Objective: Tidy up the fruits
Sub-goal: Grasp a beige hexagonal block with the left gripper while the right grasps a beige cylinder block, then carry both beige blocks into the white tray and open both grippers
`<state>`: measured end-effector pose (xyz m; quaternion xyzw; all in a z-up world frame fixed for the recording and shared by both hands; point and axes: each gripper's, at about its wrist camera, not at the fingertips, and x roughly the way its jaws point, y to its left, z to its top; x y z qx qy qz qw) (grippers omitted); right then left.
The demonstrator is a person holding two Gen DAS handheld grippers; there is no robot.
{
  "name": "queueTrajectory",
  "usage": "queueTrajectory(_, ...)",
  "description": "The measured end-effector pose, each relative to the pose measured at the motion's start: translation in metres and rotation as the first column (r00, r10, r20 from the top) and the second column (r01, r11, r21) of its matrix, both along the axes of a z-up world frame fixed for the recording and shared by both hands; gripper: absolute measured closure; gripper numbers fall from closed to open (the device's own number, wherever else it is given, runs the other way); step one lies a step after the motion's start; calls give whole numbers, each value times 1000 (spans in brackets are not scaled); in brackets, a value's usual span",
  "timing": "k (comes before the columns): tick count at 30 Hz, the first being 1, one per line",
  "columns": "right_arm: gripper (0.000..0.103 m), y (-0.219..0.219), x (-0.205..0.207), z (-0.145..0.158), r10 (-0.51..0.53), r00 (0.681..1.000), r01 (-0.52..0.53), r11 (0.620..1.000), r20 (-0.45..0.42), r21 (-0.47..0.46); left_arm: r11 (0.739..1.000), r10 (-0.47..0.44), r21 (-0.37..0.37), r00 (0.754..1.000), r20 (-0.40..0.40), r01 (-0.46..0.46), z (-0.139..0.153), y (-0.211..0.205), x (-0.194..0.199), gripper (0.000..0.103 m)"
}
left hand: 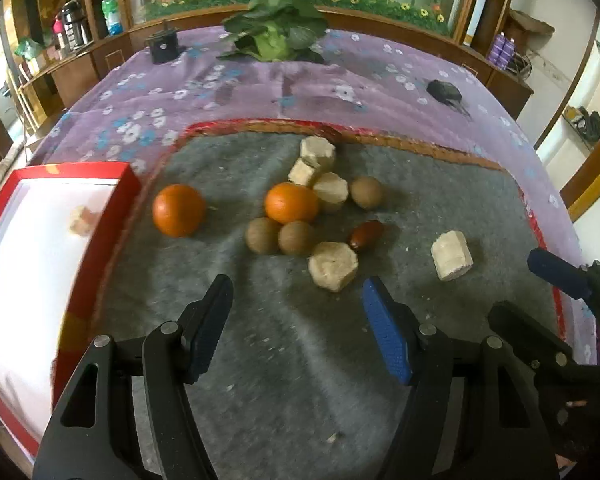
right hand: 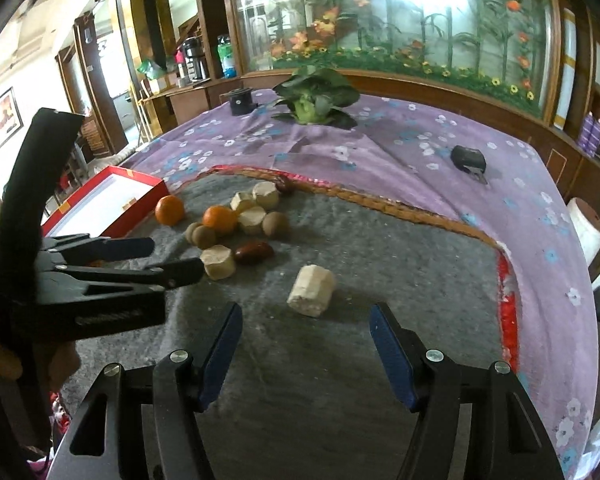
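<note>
Right gripper: our jaws are spread wide with nothing between them, hovering over the grey mat.
Left gripper: our jaws are also spread and empty, over the same mat.
Nearest target: a pale cut block lies just ahead of our right jaws, centred between them and well apart from the rest.
Second block: another pale block sits just beyond our left jaws, toward the right-hand finger, with a dark red fruit close behind it.
Main cluster: farther ahead of our left jaws lie an orange, two brown round fruits touching it, a third brown fruit, and three more pale blocks bunched together.
Lone orange: a second orange sits to the left of the cluster, near the red tray.
Tray: it lies beyond and left of our left jaws; one pale piece appears to be inside, though it is blurred.
Step in hand: we judge this as the approach to pick up the lone block with the right gripper.
How to do it well: we should come down with the block centred, pads on its flatter faces, and close gently, since it looks crumbly.
Watch for: our two grippers are near each other, so we move one at a time toward the tray.
</note>
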<state>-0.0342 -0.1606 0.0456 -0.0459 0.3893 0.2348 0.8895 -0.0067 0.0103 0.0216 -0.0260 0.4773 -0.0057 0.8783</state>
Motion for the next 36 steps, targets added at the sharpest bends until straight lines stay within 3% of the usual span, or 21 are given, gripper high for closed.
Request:
queueTrajectory(12, 38, -7, 16, -12, 4, 999, -2, 999, -45, 50, 1000, 7, -9, 1000, -28, -7, -14, -7, 16, 36)
queueTrajectory(16, 38, -5, 19, -15, 6, 998, -3, 999, -60, 43, 1000, -29, 5, 1000, -6, 30, -14, -8, 16, 64)
queueTrajectory(21, 38, -1, 22, -17, 17, 997, -13, 998, -73, 57, 997, -77, -5, 997, 13, 77, -11, -8, 8, 74)
queueTrajectory(29, 39, 12, 42, -28, -9, 994, 15, 998, -108, 55, 993, -115, -18, 993, 30, 116, 7, -1, -16, 75)
queueTrajectory(30, 42, 13, 46, -32, -21, 992, 26, 999, -122, 40, 993, -115, -24, 993, 30, 116, 8, 2, -18, 75)
queueTrajectory(31, 54, 15, 49, -36, -28, 990, 31, 999, -141, 23, 993, -114, -24, 993, 32, 115, 9, 4, -20, 75)
queueTrajectory(33, 68, 16, 46, -33, -11, 993, 14, 1000, -116, 22, 994, -109, -24, 993, 37, 110, 13, 9, -25, 75)
queueTrajectory(36, 72, 18, 41, -30, -12, 994, 13, 1000, -110, 8, 995, -98, -18, 994, 50, 99, 17, 15, -30, 75)
